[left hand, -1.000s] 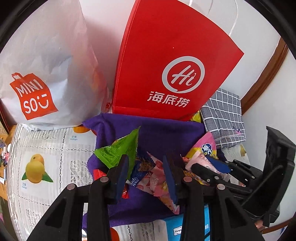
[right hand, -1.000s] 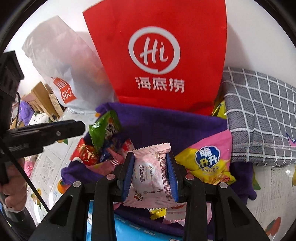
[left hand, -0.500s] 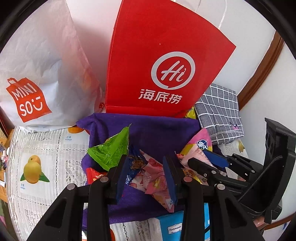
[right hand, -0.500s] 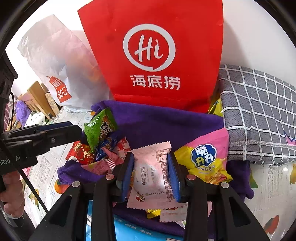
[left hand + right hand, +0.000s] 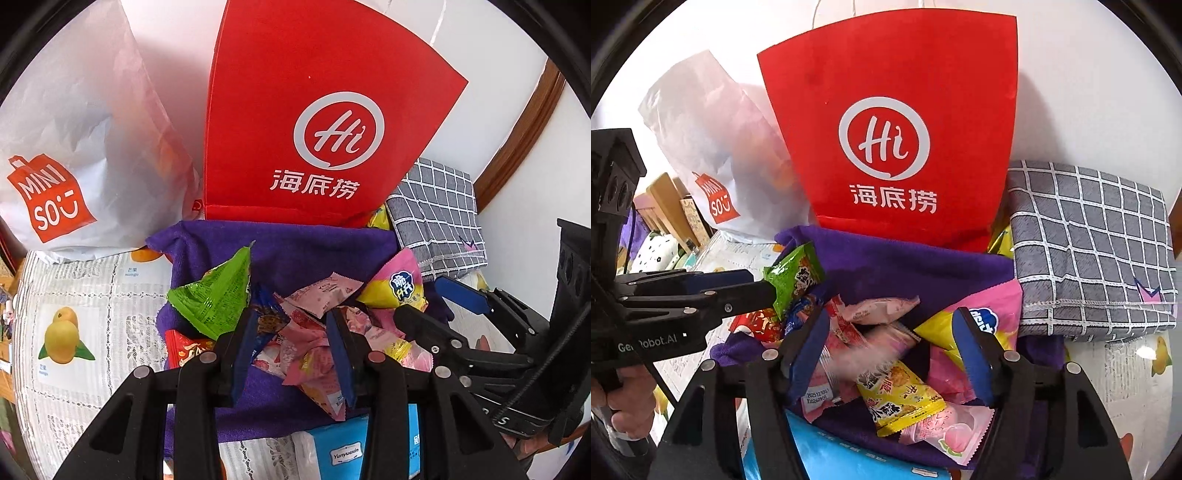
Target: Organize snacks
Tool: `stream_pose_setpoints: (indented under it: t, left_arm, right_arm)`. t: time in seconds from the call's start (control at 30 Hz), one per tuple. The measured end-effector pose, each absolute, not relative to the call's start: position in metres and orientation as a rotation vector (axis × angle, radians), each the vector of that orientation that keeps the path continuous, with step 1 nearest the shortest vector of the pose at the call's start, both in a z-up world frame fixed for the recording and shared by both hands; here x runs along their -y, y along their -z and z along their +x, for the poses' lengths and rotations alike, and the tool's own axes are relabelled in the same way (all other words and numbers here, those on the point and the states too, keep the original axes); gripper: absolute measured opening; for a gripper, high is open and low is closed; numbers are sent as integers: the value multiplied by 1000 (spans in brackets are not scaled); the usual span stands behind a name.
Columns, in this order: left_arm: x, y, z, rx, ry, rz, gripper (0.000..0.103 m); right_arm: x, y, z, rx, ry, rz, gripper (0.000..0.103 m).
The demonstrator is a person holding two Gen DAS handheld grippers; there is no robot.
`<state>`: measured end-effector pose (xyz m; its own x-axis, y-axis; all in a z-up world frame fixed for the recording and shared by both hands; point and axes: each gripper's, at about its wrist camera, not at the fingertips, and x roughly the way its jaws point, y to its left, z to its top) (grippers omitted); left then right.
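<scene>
Pink packet (image 5: 875, 349) just out of right gripper's (image 5: 894, 354) widening jaws.

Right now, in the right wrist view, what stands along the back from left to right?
White Miniso bag → red Hi paper bag → grey checked cloth.

R gripper (image 5: 890, 354) jaws have just been opening, now wide; the pale pink packet (image 5: 879, 308) they clamped earlier is out of them, lying loose at 12 o'clock off the tips on the snack pile. A yellow packet (image 5: 901, 398), prev. covered, shows between the jaws, untouched.
</scene>
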<state>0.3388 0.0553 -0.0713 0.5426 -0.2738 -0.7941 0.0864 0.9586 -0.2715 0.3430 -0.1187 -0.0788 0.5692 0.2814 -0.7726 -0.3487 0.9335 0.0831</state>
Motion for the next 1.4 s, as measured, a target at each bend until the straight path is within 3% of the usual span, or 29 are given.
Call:
stream_pose_setpoints:
  t: [0.33,0.63,1.23,1.4]
  left_arm:
    - [-61,70,339,-976,194,-212,55]
    - [-60,66,337,-970,190,-202,62]
    - [-33,39,313,-915,184,-66,77]
    - [-24,28,289,-896,206,-52,86]
  right_arm:
    - [115,94,347,-966,-334,-203,68]
    - [114,96,347,-974,-326,-232,68]
    - [144,36,298,-894,-278,-45,68]
    - [153,14,257,-847,-202,-69,76]
